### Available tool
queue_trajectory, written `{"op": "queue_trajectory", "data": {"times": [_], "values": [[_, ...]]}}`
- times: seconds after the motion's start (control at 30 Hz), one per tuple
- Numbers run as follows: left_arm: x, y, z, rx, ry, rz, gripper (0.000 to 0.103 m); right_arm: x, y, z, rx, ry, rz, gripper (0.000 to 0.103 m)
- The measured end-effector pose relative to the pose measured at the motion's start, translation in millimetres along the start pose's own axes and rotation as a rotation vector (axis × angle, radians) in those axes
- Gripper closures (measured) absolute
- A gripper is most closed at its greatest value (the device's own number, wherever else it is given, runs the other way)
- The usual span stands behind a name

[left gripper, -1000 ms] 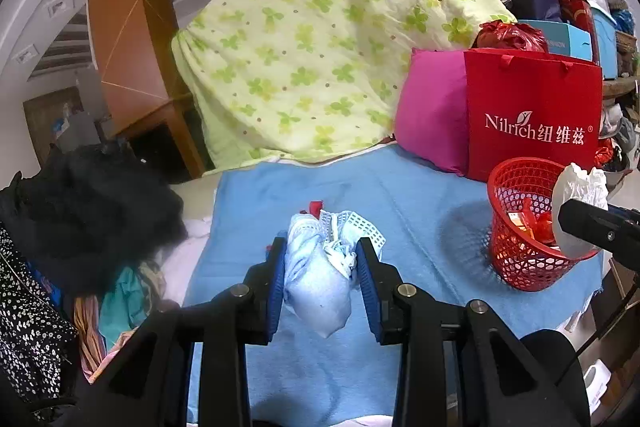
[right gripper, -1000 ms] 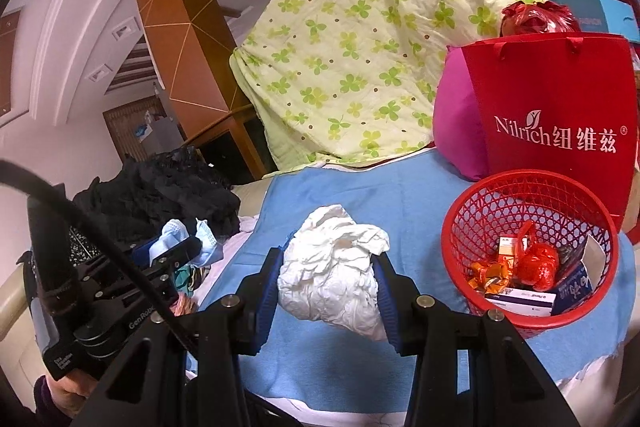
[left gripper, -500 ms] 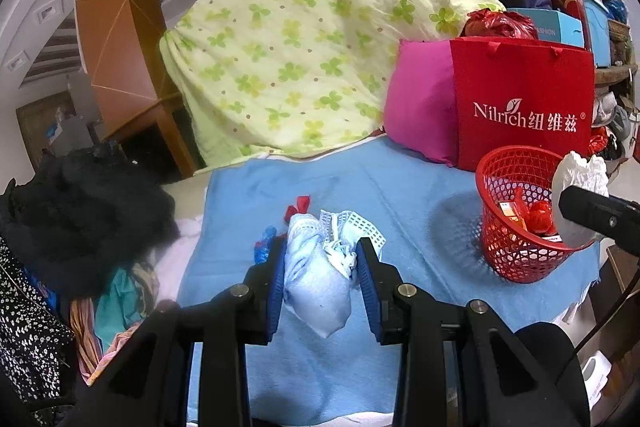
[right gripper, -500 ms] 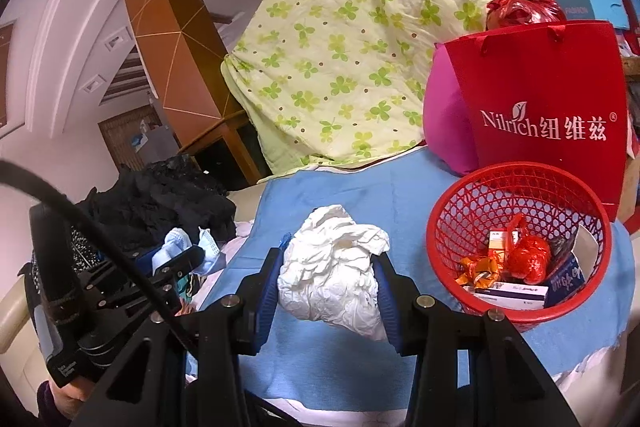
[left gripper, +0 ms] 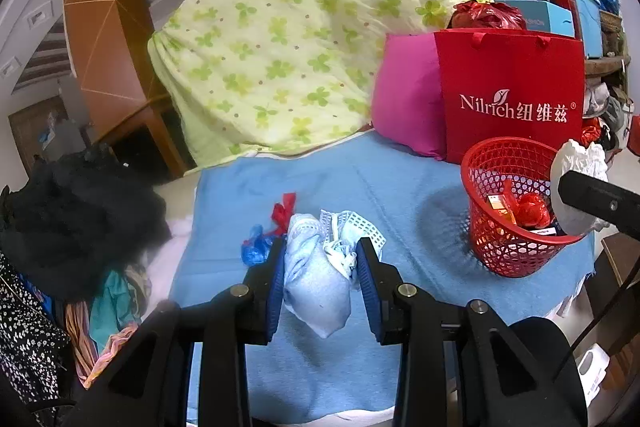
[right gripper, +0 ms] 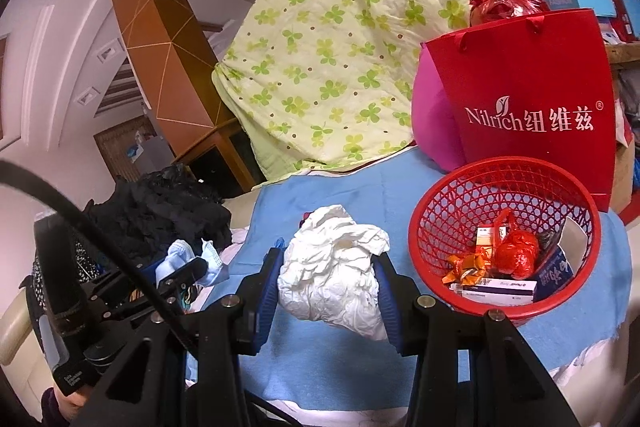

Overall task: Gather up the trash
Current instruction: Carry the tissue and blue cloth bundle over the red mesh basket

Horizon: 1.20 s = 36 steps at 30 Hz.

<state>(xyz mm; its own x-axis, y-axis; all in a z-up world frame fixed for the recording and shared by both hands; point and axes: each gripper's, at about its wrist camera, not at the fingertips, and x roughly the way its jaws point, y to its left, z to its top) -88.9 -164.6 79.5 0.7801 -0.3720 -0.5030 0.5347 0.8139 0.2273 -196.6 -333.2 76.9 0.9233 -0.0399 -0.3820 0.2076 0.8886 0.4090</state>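
My left gripper (left gripper: 322, 259) is shut on a crumpled blue face mask (left gripper: 316, 279) and holds it above the blue cloth (left gripper: 360, 187). My right gripper (right gripper: 328, 267) is shut on a crumpled white tissue wad (right gripper: 332, 279), just left of the red mesh basket (right gripper: 460, 195). The basket (left gripper: 500, 155) holds a red wrapper ball (right gripper: 516, 255), an orange wrapper and small boxes. In the left wrist view the tissue (left gripper: 580, 163) hangs at the basket's right rim. A red scrap (left gripper: 284, 211) and a blue scrap (left gripper: 254, 247) lie on the cloth beyond the mask.
A red Nilrich paper bag (left gripper: 512, 95) and a pink pillow (left gripper: 408, 103) stand behind the basket. A green-flowered quilt (left gripper: 288, 39) is heaped at the back. Dark clothes (left gripper: 76, 207) are piled at the left. The cloth's front edge drops off near me.
Both grippers have drawn back and slightly left with their loads; the basket sits closer to the right gripper's right side. The red and blue scraps have come into view beyond the mask.
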Motion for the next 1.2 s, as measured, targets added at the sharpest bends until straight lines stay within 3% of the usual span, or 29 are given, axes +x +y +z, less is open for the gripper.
{"op": "queue_trajectory", "data": {"times": [1.2], "values": [[5,-55,7,0.114,0.024,-0.041,0.066,-25,-47,1,0.107,-0.053,-0.013,0.055]]}}
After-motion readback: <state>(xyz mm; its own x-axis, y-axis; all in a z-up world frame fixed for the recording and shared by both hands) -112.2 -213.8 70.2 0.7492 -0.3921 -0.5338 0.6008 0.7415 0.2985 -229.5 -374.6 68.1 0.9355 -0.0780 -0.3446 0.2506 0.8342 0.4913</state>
